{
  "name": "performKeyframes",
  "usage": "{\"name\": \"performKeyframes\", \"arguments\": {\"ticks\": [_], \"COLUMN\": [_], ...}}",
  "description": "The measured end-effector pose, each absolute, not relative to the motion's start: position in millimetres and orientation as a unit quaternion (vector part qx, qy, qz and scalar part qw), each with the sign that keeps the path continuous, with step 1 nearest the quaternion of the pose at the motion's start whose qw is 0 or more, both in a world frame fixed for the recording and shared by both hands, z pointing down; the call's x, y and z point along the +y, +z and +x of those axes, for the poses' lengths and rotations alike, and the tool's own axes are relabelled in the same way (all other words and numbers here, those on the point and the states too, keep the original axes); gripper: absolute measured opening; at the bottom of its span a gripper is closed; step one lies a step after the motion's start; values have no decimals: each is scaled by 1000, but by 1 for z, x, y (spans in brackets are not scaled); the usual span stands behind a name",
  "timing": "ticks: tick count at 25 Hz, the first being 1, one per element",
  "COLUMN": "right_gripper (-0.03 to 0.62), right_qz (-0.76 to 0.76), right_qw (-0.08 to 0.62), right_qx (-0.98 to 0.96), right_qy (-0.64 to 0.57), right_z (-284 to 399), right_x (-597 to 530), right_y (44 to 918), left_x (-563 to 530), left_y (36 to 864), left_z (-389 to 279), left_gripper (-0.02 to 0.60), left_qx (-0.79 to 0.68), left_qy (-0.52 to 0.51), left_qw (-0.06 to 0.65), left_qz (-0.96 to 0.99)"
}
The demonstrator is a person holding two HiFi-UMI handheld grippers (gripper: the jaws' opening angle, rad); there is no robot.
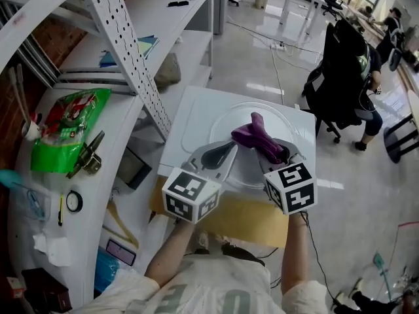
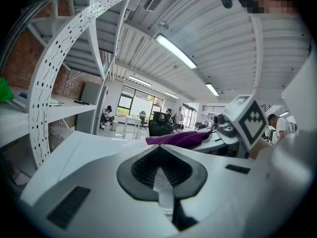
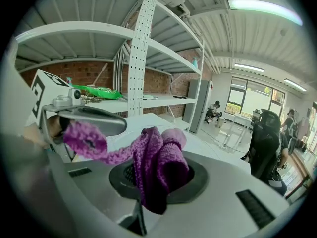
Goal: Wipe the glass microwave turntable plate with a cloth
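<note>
Workshop shelving with a perforated post stands left of a white tabletop (image 1: 196, 110), where the glass turntable plate (image 1: 288, 120) lies flat. The left gripper (image 1: 224, 152) reaches over the plate's near-left edge, its jaws narrowed onto what looks like the glass rim. The right gripper (image 1: 283, 153), over the plate's near side, is clamped on a purple knitted cloth (image 1: 257, 135) that bunches up and trails left.

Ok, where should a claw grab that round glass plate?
Probably its thin near rim, coming in level from the person's side: the round clear glass plate lies flat on the white box top, so only its edge fits a claw.
</note>
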State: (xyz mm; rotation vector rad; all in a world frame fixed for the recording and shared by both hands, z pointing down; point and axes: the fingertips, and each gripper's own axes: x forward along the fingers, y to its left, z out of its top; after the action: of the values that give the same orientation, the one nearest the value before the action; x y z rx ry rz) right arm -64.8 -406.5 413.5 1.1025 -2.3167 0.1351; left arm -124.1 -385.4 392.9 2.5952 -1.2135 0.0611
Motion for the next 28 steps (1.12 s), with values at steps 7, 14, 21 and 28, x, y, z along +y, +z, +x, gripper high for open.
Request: {"name": "performKeyframes", "arguments": {"ticks": [7, 14, 21, 28], "right_gripper": [66, 66, 66, 66], "right_qz": [423, 412, 440, 484], "right_qw": [273, 261, 231, 168], "right_qx": [-861, -869, -865, -858], "right_qy": [70, 88, 76, 46], "right_z": [-55, -54, -40, -21], "right_x": [-356, -306, -302, -375], "right_y": [419, 419, 401, 361], "left_x": [-379, -354, -351, -362], "left_y": [394, 395, 386, 384], "left_z": [-121, -116, -114, -109], "left_gripper": [2, 2, 2, 2], "left_qx": [-414, -404, -400, -403], "left_qy": [27, 30, 28, 28], "left_qw": [127, 125, 114, 107], "left_qz": [901, 906, 909, 908]}}
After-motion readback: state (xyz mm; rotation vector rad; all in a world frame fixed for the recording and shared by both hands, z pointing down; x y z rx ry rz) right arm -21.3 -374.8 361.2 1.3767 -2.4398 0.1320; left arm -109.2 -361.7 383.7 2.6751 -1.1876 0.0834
